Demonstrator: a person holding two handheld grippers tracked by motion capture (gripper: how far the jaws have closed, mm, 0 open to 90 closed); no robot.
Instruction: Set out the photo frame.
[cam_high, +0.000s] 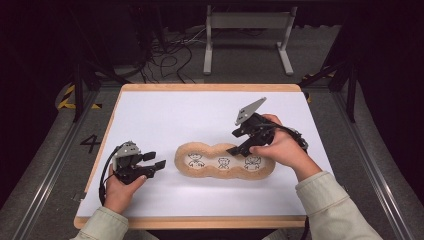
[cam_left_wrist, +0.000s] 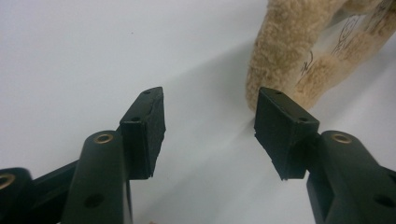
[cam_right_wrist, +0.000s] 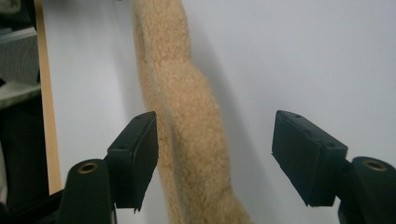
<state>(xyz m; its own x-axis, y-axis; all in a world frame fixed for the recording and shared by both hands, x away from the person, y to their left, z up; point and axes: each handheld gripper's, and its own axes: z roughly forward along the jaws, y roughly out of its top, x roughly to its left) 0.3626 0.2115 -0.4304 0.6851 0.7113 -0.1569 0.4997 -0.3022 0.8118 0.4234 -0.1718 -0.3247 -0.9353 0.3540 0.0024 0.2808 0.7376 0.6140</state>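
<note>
High view overhead, facing forward-down; tool views close, sharing fleecy mat (cam_high: 225, 161).

Plush mat (cam_high: 225, 162) lying on the table (cam_high: 165, 112) near its front middle; left gripper (cam_high: 156, 164) just left of it; right gripper (cam_high: 235, 149) over its right part

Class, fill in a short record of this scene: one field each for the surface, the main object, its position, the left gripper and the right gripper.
surface: white table top with a wooden edge
main object: tan fleecy three-lobed mat with small line drawings
position: lying flat, near the middle of the table
left gripper: jaws open, empty, just left of the mat's end
right gripper: jaws open, over the mat's far rim, not gripping it
</note>
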